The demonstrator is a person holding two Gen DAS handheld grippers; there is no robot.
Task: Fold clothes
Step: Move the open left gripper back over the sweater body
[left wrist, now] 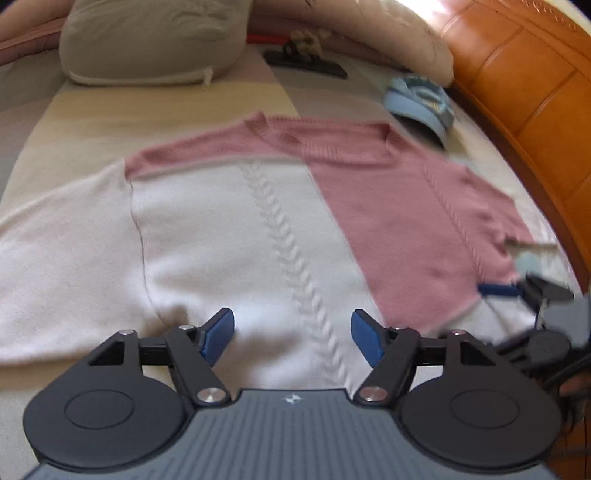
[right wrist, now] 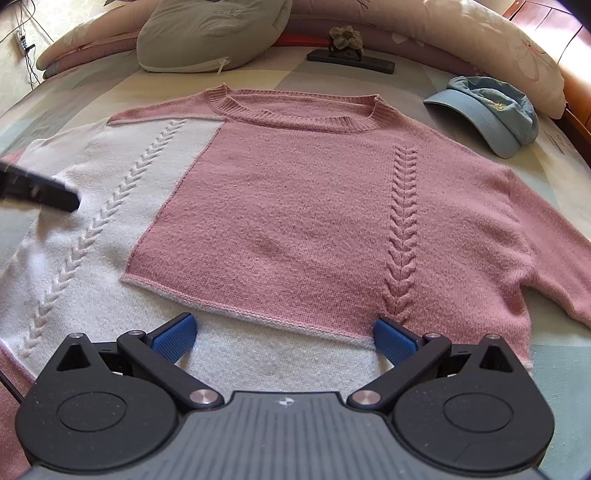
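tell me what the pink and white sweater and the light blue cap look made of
Pink and white sweater: soft knitted yarn, probably wool or acrylic; visible stitches, ribbed collar and raised braid columns, matte fuzzy surface. Light blue cap: woven cloth, likely cotton or denim; smooth stiff brim, creased crown, no sheen.

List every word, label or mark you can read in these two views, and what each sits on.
"cat": faint stitched script on the grey pillow.
Yellow embroidery on the blue cap: too small to read.
Small white emblem, no letters, on each gripper body.
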